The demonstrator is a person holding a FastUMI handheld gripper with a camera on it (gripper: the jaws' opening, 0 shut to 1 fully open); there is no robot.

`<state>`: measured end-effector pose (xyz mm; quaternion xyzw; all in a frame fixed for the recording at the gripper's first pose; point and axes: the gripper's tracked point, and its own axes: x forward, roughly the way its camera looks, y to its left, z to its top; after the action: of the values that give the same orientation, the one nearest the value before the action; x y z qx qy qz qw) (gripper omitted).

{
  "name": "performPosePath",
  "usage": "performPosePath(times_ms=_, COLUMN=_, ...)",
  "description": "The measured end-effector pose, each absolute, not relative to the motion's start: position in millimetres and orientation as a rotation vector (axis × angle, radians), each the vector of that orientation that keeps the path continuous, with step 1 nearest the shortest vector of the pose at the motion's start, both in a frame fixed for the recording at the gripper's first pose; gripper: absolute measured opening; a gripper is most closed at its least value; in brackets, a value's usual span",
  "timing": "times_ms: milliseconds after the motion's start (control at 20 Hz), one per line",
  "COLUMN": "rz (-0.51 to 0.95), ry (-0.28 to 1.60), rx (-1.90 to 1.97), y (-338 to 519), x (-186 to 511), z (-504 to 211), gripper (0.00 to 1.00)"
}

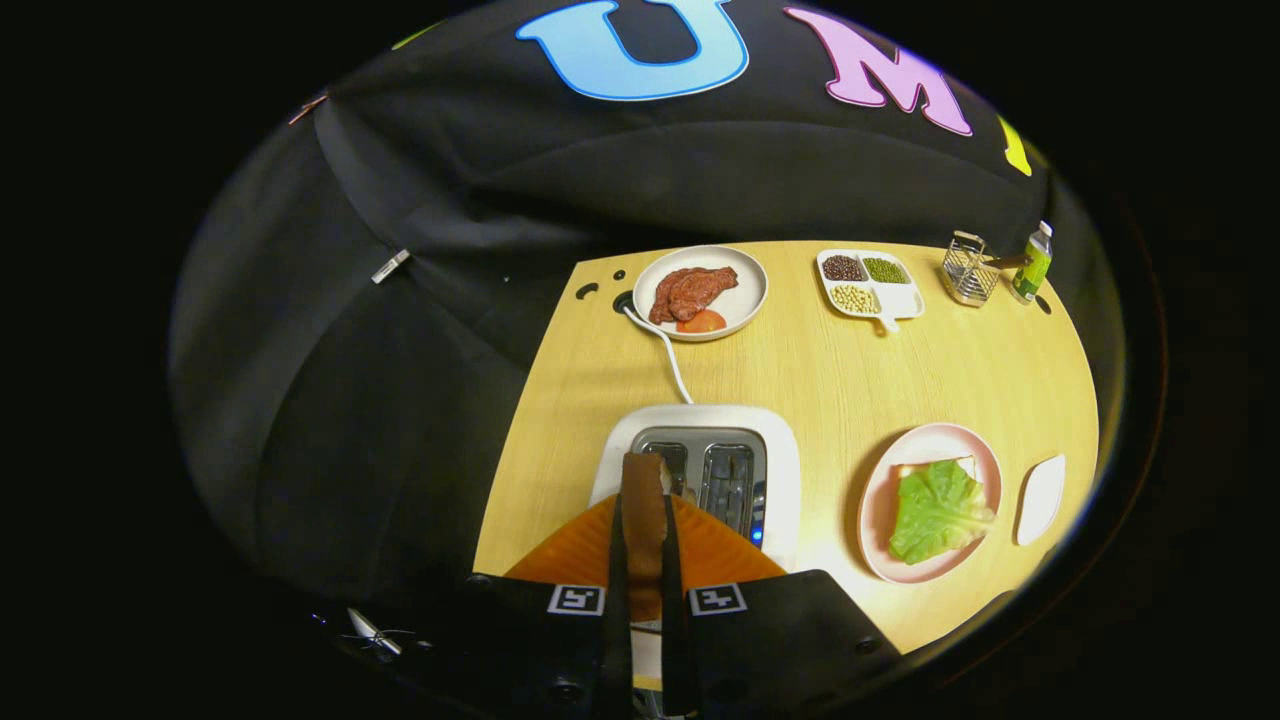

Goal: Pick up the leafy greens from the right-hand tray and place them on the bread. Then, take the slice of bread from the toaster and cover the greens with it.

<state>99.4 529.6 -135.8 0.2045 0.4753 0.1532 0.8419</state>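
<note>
The gripper [643, 520] is clamped on a brown-crusted slice of bread [643, 500], held edge-on just above the white two-slot toaster [700, 470] on the pale wooden table [850, 380]. Right of the toaster, a green lettuce leaf [938, 510] lies on bread on a round pink plate [930, 445]. No writing is legible.

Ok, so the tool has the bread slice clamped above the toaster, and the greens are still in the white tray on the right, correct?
Not quite. The tool does hold the bread slice between both fingers above the toaster, but the greens already lie on the bread on the pink plate, beside the white tray. The gripper view shows this.
</note>
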Motion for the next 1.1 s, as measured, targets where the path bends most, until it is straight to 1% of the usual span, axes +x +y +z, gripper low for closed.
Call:
performPosePath(times_ms=350, rz=0.409, ry=0.89, rx=0.574, y=495.5, x=107.3, z=-68.5, gripper=0.16)
performPosePath(times_ms=550, rz=0.385, ry=0.841, rx=0.637, y=439.3, x=113.1, z=-48.3, gripper=0.16)
performPosePath(times_ms=700, rz=0.339, ry=0.831, rx=0.643, y=387.2, x=115.5, z=-57.6, gripper=0.16)
performPosePath(times_ms=800, rz=0.28, ry=0.818, rx=0.614, y=346.6, x=118.6, z=-73.1, gripper=0.16)
performPosePath(times_ms=950, rz=0.211, ry=0.818, rx=0.545, y=299.5, x=114.6, z=-104.8, gripper=0.16)
performPosePath(times_ms=1100, rz=0.193, ry=0.851, rx=0.486, y=272.7, x=105.3, z=-144.1, gripper=0.16)
